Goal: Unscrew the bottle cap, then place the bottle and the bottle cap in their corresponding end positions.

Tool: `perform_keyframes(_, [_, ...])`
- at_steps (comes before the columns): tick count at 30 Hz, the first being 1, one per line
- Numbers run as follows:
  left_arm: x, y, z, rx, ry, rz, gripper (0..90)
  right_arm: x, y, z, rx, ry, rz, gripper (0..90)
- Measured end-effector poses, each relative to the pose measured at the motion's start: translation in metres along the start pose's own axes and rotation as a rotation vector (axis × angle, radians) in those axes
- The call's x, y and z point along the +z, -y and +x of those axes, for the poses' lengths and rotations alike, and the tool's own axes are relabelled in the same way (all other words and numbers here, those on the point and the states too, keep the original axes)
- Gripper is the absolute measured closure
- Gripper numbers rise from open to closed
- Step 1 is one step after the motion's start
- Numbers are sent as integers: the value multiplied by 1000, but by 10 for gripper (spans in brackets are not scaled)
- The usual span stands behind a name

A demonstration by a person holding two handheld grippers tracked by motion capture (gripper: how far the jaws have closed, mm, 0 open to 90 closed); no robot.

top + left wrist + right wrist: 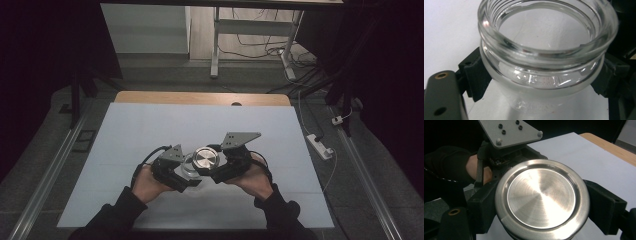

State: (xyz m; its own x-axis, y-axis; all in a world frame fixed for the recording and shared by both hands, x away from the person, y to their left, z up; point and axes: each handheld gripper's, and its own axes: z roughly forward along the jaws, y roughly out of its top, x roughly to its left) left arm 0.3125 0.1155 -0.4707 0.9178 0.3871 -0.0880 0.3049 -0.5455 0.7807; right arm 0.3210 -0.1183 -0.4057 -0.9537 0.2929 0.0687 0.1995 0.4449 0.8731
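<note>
High view first: both hands meet near the middle of the white-covered table (150,125), and between them sits a glass jar (189,169) with a round brushed-metal lid (206,159) at its top. The left gripper (181,172) comes in from the left and the right gripper (215,167) from the right, each topped by a grey three-cornered plate, and the two are almost touching around the jar and lid. Left gripper view shows the clear jar (544,57) close up, its threaded neck and open mouth toward the camera; the black jaws press on either side of the body just below the neck, gripping it. Right gripper view shows the steel lid (541,197) seen face-on, concentric brush marks on its flat centre, held at its rim between the two black jaws, one on each side. Behind the lid there, the left gripper (506,157) and the person's left hand (477,168) are close by, with the wooden table edge (609,145) beyond the white sheet.
</note>
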Motion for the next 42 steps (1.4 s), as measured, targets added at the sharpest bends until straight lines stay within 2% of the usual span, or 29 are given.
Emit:
perform_keyframes(9, [-1,2,5,-8,-21,4,156,-5,2,3,-7,17,5,185])
perform_keyframes(18, [-3,3,11,-37,-41,-12,156,-9,5,7,-9,24,-8,185])
perform_keyframes(42, [-5,-5,23,-46,-66,-22,156,-14,18,22,-14,28,-17,185])
